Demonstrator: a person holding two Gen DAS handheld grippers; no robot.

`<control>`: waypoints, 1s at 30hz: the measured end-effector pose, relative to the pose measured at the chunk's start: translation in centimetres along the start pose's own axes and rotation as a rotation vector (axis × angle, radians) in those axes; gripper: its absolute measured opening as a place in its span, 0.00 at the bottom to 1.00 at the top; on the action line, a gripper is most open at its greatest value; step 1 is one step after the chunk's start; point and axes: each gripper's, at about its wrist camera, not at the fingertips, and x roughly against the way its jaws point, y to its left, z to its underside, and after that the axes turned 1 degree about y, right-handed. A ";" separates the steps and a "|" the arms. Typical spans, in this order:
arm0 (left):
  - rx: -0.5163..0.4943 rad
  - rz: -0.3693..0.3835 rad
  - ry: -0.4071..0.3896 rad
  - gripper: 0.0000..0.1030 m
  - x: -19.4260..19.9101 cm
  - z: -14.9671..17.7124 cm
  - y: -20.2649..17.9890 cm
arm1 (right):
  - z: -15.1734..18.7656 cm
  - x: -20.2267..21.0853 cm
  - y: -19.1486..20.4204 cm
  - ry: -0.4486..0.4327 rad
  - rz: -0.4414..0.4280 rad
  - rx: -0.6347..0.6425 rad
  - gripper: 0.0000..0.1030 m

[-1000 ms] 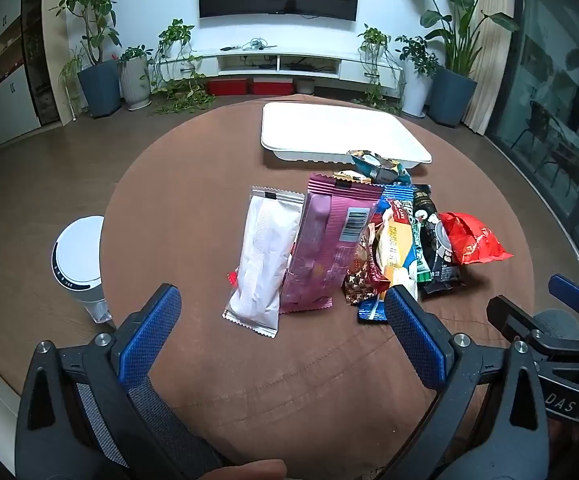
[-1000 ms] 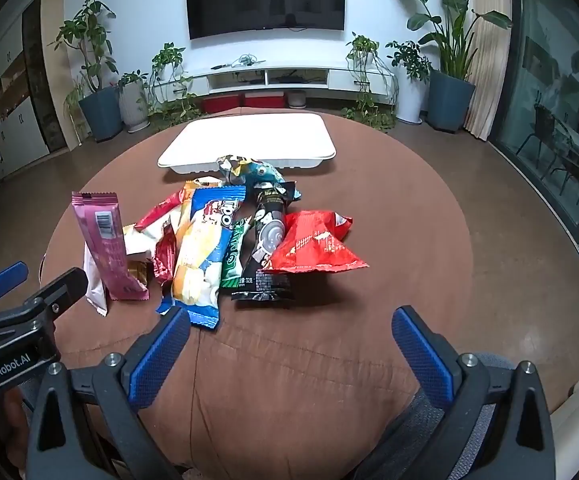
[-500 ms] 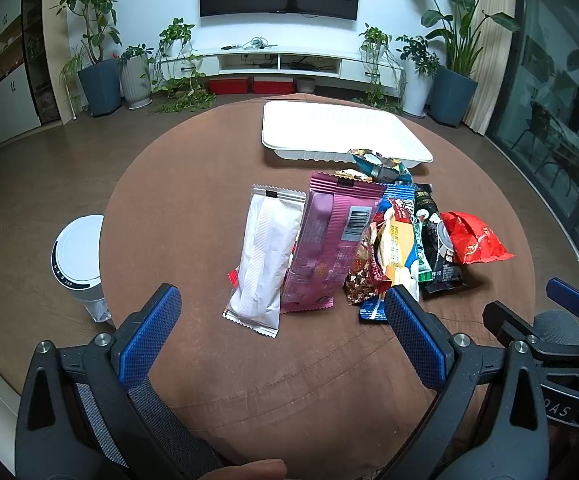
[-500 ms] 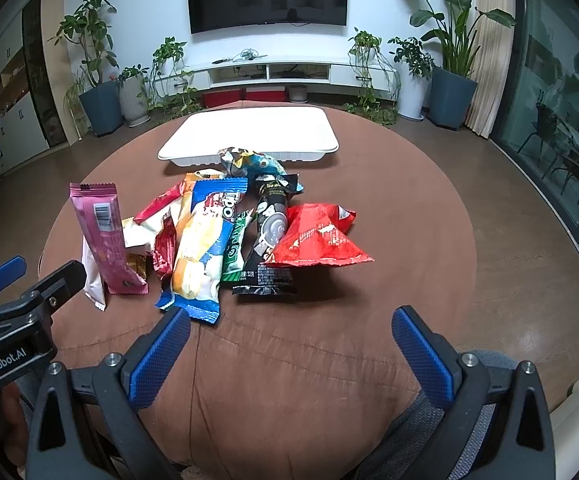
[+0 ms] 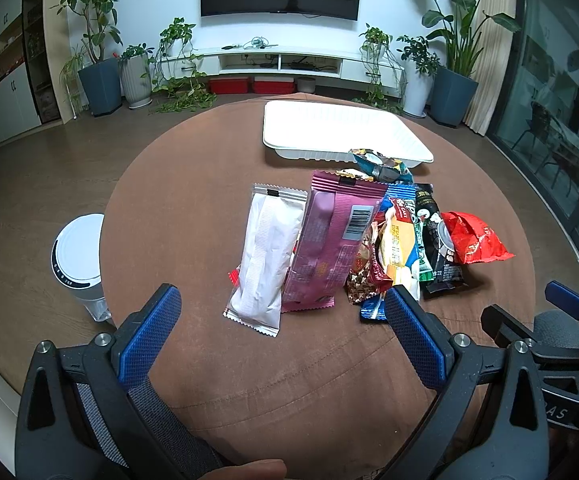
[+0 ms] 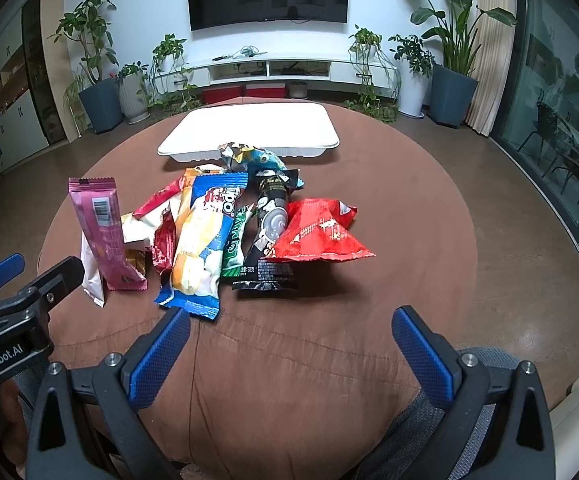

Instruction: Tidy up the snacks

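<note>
At the near edge of the round table [image 5: 193, 184] we hold both tools low, nothing in either. Left gripper [image 5: 281, 332] has its blue pads spread wide; right gripper [image 6: 289, 344] likewise wide apart and bare.

Just ahead of the left one lies the white packet [image 5: 267, 250], long axis running away from us toward the tray, sealed notched end far, slightly tilted left at the near end. Touching its right side is the pink packet [image 5: 331, 240], same heading, barcode up, partly propped on the pile. Further right the snacks overlap: blue-yellow packet [image 6: 205, 240], black packet [image 6: 267, 236], red bag [image 6: 317, 232] with its wide seam pointing toward us. A crumpled blue wrapper [image 6: 249, 158] leans against the white tray [image 6: 249, 128], which holds nothing yet.

Risks, our guess: packets overlap, so a wide pinch could grab two at once or drag neighbours off the pile. Foil is slick; clamping flat across the width may slip. Puffy bags may crush. The two tools sit near each other, so they could collide.
</note>
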 end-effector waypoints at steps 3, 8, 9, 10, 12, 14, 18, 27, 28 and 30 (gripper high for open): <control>-0.001 0.000 0.000 1.00 0.0 0.0 0.0 | 0.1 -0.2 0.1 0.003 0.001 0.000 1.00; -0.001 0.000 0.000 1.00 0.0 0.0 0.0 | 0.2 -0.3 0.1 0.007 0.001 0.001 1.00; -0.001 0.000 0.001 1.00 0.0 0.0 0.0 | 0.2 -0.3 0.1 0.007 0.001 0.001 1.00; 0.000 0.000 0.001 1.00 0.0 0.0 0.0 | 0.3 -0.3 0.1 0.008 0.001 0.001 1.00; 0.000 0.000 0.001 1.00 0.0 0.0 0.0 | 0.3 -0.4 0.1 0.011 0.001 0.001 1.00; 0.000 0.000 0.001 1.00 0.0 0.0 0.0 | 0.4 -0.4 0.2 0.012 0.001 0.000 1.00; 0.000 0.000 0.001 1.00 0.0 0.0 0.0 | 0.3 -0.4 0.1 0.012 0.001 0.000 1.00; 0.000 0.000 0.002 1.00 0.0 0.0 0.0 | 0.3 -0.4 0.2 0.013 0.001 0.001 1.00; 0.000 0.000 0.002 1.00 0.0 0.0 0.0 | 0.4 -0.4 0.2 0.014 0.001 0.001 1.00; -0.001 -0.001 0.003 1.00 -0.1 0.0 0.1 | 0.5 -0.4 0.2 0.015 0.001 0.001 1.00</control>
